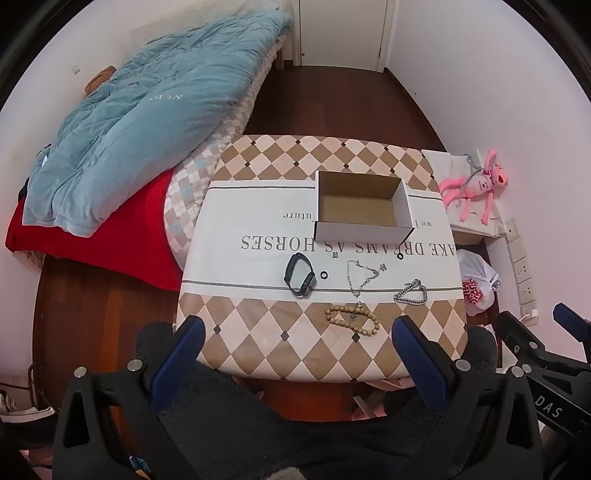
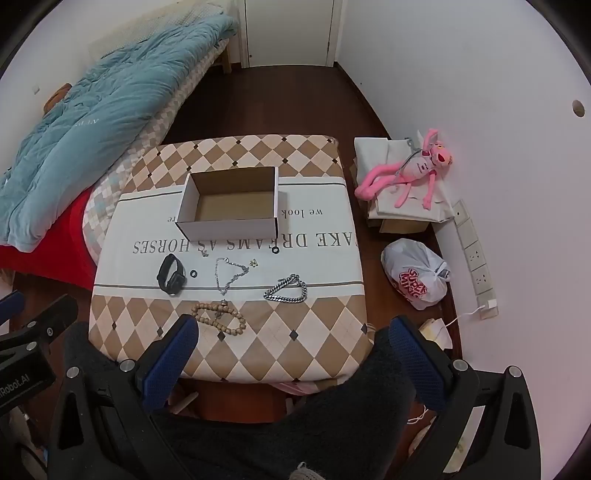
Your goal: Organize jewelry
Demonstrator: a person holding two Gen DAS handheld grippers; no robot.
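Observation:
An open empty cardboard box [image 1: 364, 210] [image 2: 231, 208] stands on a small table with a checked cloth [image 1: 258, 332] [image 2: 314, 332]. In front of it lie a black watch band [image 1: 300, 275] [image 2: 171, 274], a thin silver necklace [image 1: 360, 275] [image 2: 229, 273], a heavy silver chain bracelet [image 1: 410, 292] [image 2: 286, 290], a wooden bead bracelet [image 1: 351, 319] [image 2: 220, 316], two small black rings [image 1: 324, 275] [image 1: 400, 256] and small earrings [image 2: 254, 262]. My left gripper [image 1: 299, 334] and right gripper [image 2: 295, 334] are both open and empty, held above the table's near edge.
A bed with a blue quilt [image 1: 147, 110] and red sheet lies left of the table. A pink plush toy [image 2: 413, 171] on boxes, a white plastic bag [image 2: 415, 273] and wall sockets are on the right. A door [image 1: 343, 33] is at the back.

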